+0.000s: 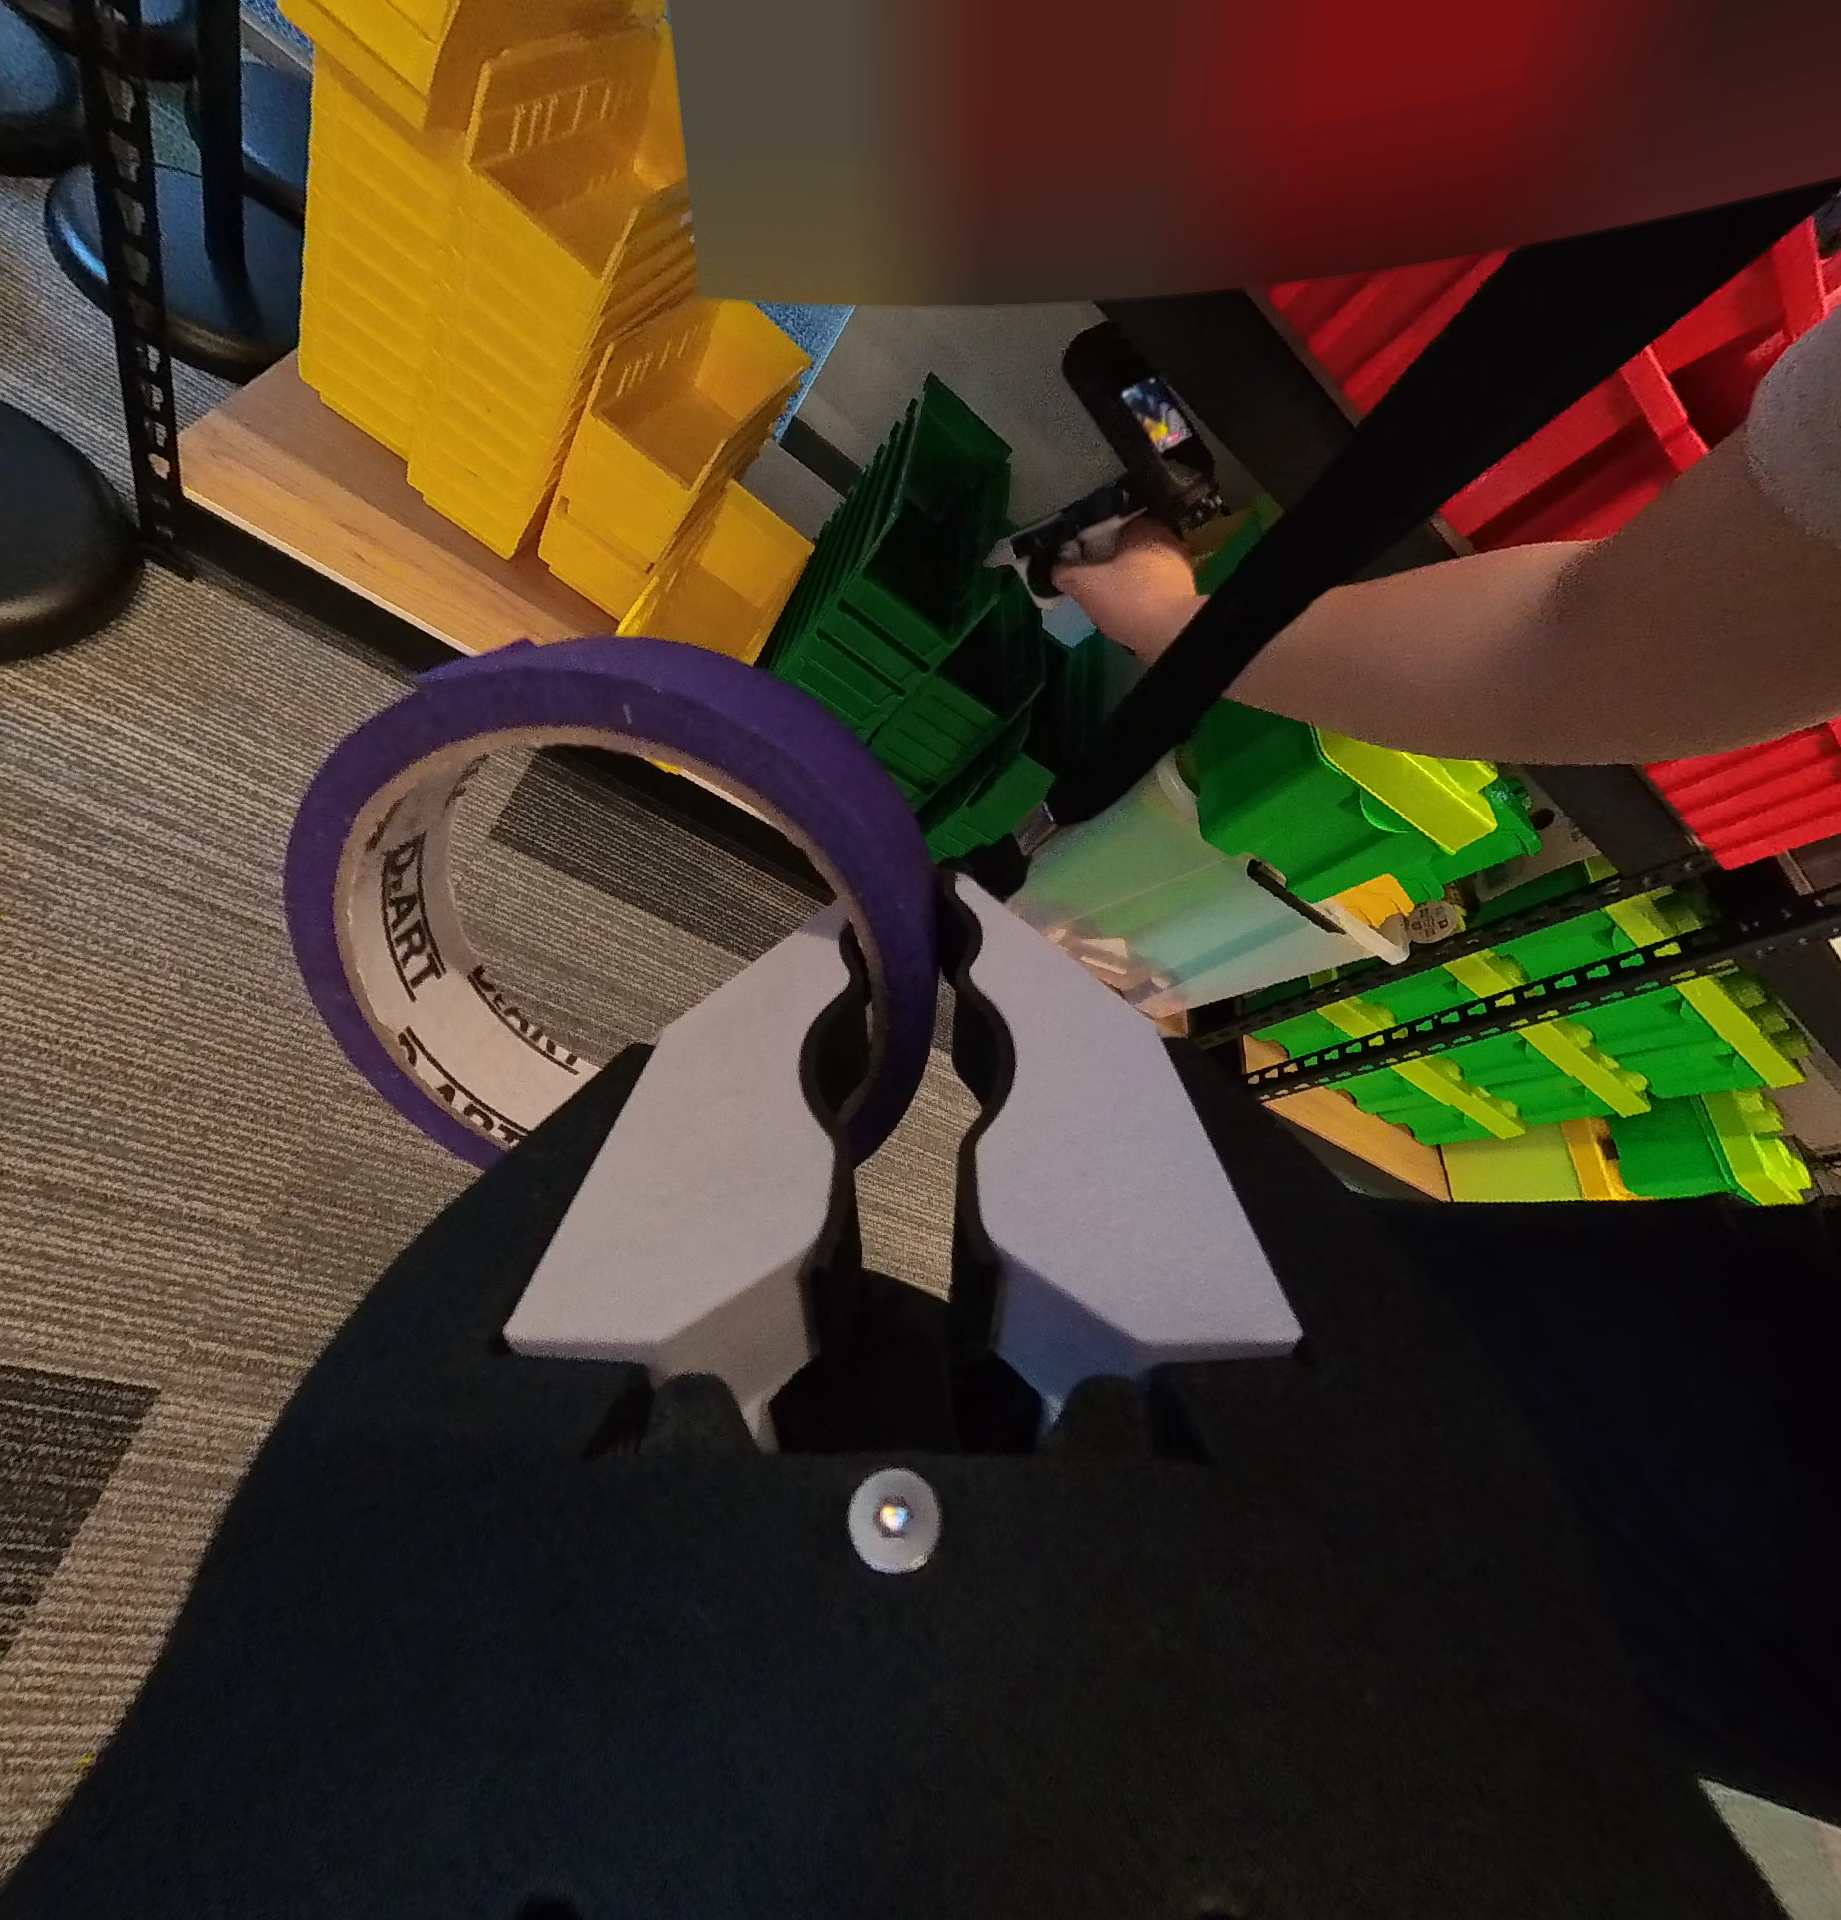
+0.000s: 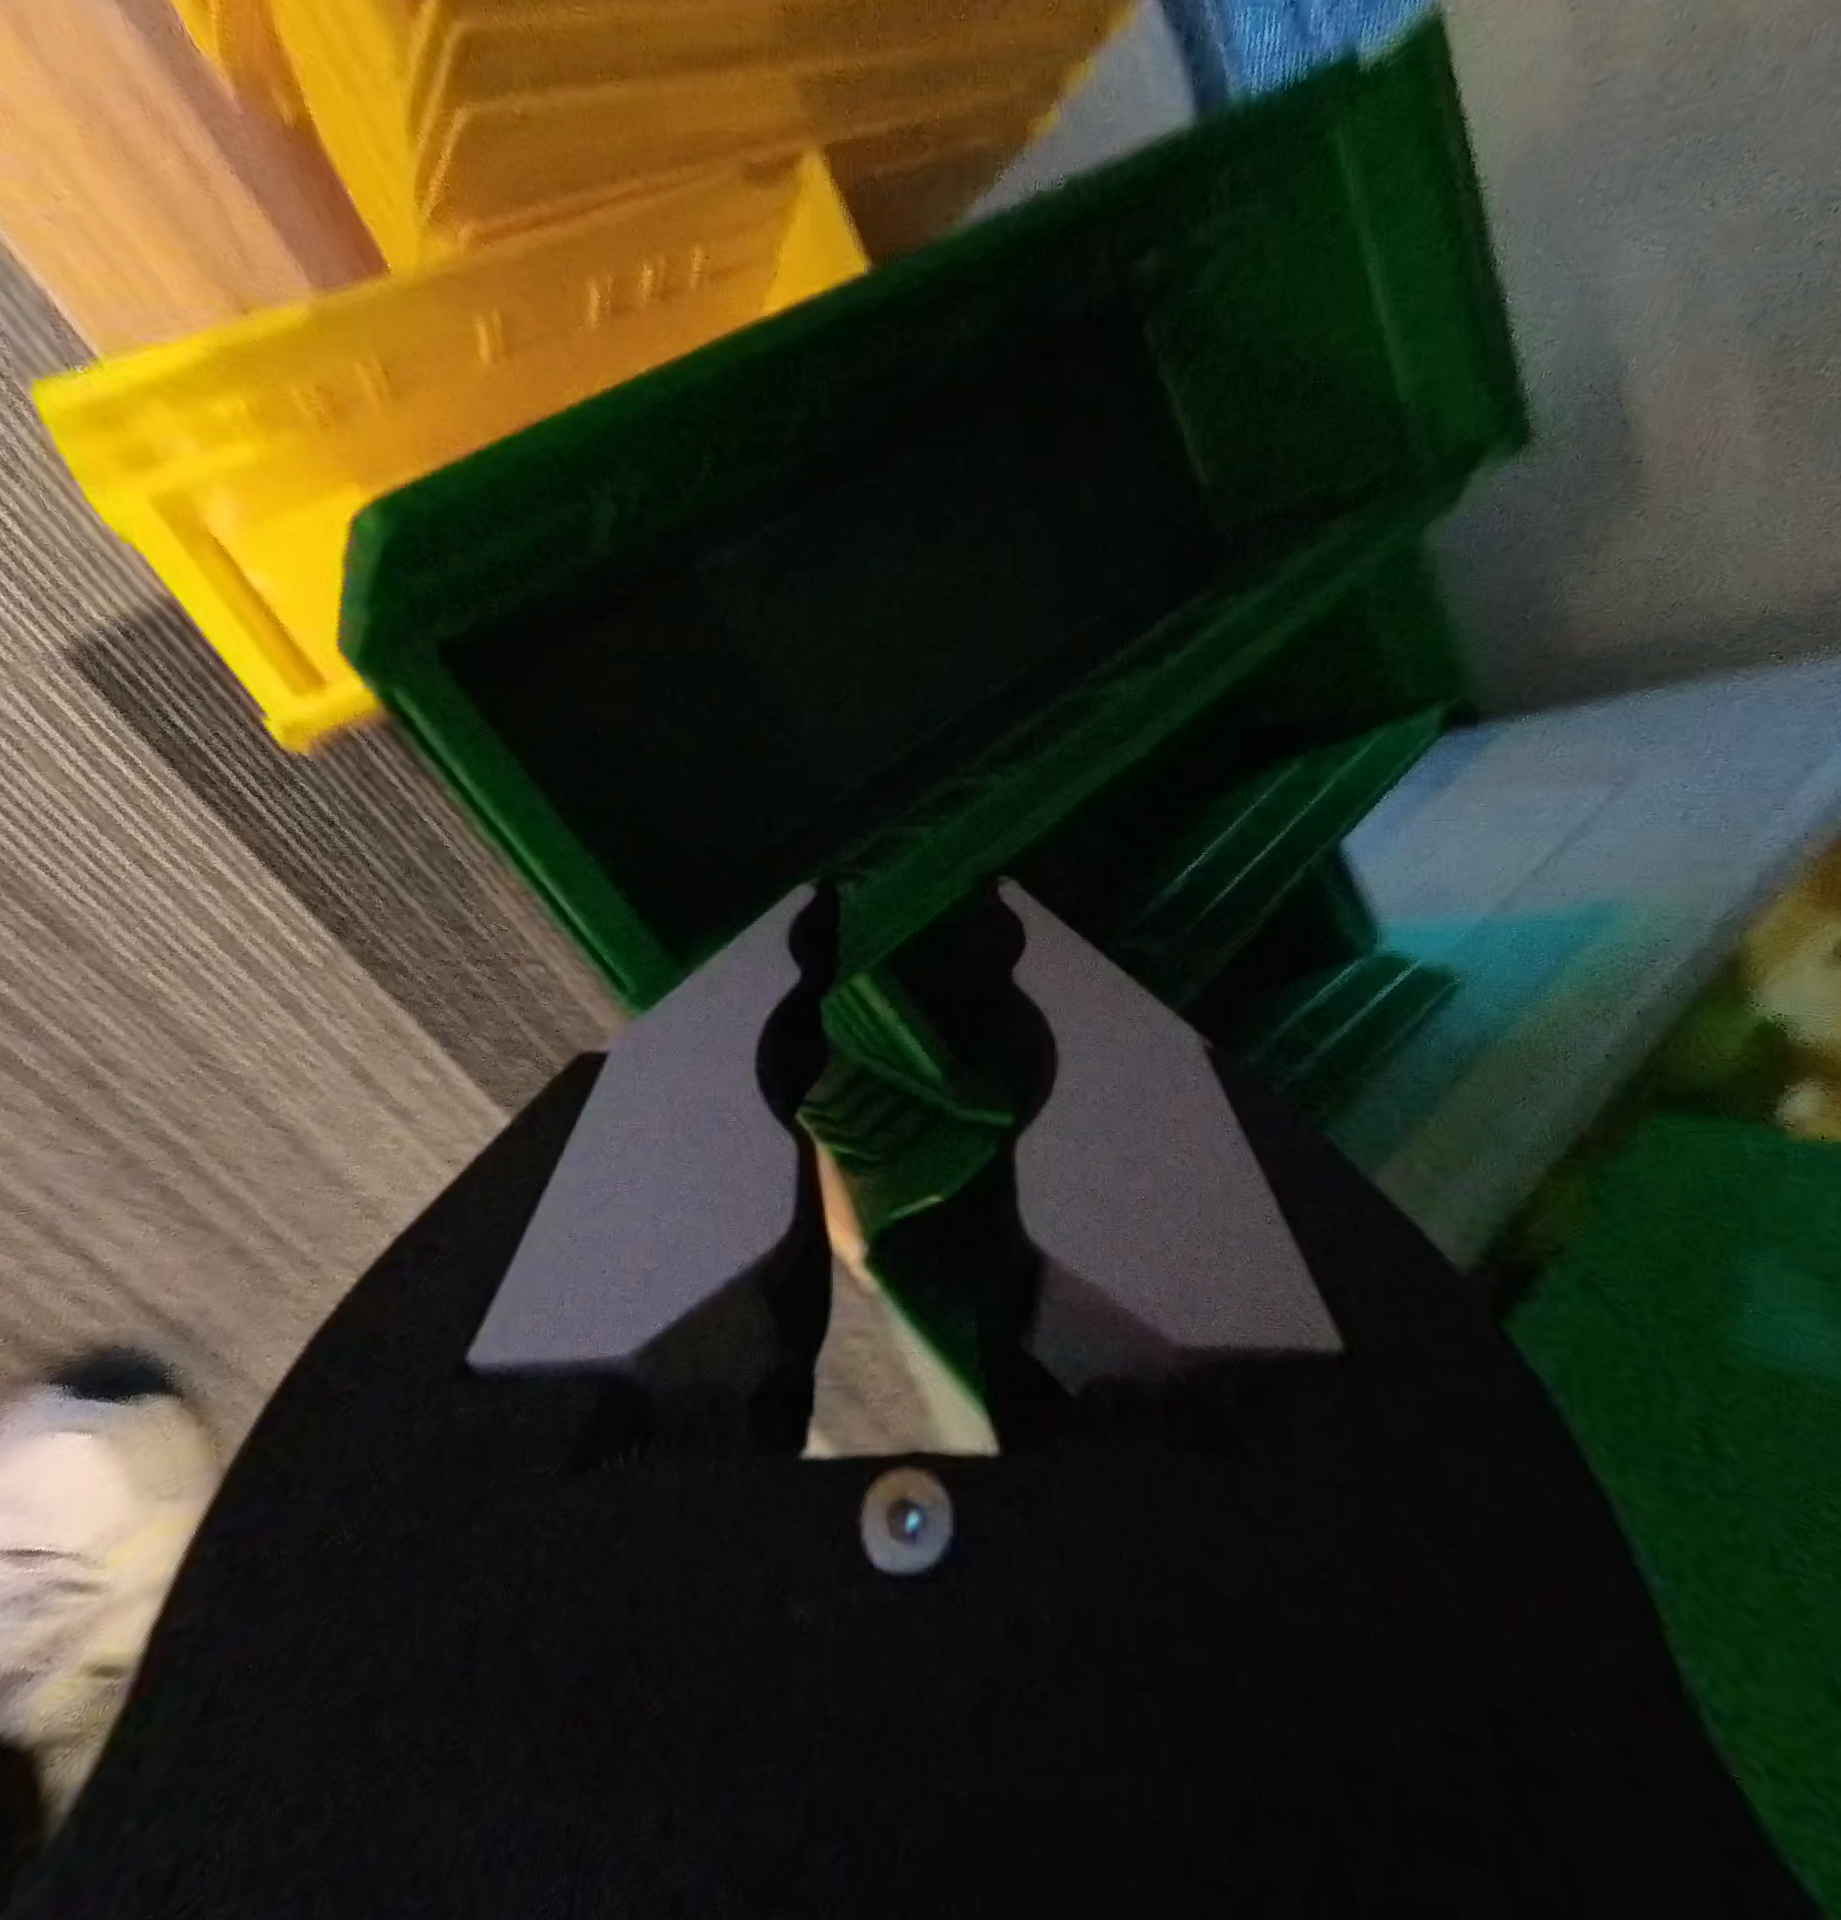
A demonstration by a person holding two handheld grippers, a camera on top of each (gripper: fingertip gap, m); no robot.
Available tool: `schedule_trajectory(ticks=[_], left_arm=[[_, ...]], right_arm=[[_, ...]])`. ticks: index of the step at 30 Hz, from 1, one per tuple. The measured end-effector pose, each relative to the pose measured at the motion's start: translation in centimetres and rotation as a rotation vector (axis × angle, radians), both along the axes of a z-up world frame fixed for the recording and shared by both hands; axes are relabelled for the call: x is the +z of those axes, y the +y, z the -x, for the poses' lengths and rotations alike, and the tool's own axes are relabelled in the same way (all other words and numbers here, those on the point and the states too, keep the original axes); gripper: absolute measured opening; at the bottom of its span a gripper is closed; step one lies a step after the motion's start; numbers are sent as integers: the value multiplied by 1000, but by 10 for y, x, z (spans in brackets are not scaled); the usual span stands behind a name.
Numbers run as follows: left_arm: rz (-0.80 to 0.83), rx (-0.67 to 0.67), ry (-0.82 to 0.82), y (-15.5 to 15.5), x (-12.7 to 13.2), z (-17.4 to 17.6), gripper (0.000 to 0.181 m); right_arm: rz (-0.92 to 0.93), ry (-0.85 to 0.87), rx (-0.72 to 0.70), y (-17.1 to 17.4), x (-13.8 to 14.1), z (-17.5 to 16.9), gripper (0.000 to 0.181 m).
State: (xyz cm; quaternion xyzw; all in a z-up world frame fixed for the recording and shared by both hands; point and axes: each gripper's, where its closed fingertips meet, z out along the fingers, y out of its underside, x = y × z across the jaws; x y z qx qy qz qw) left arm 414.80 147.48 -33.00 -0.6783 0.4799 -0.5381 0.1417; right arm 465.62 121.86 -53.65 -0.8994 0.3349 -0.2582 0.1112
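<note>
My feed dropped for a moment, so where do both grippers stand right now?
Done: left gripper is shut on the purple tape roll, held above the carpet. In hand: right gripper grips the dark green bin by its wall. Left: tape is still outside the bin.

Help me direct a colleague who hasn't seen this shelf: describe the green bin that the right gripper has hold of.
Start at the low wooden shelf, where tall yellow bin stacks stand. Right of them is a row of nested dark green bins. The one meant is the dark green bin whose side wall sits between the right gripper fingers, open top facing the camera, beside a yellow bin.
</note>
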Motion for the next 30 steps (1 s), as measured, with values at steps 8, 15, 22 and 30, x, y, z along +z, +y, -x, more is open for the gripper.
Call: schedule_trajectory(ticks=[8,15,22,30], left_arm=[[8,-12,15,0,-1,10,7],[17,-3,4,1,3,16,7],[9,-8,16,5,6,32,7],[23,9,4,6,8,42,7]], right_arm=[[-77,226,-320,-11,-36,4,15],[-103,157,-266,9,-30,15,11],[-136,141,-243,12,-18,40,9],[60,151,-48,8,-8,70,12]])
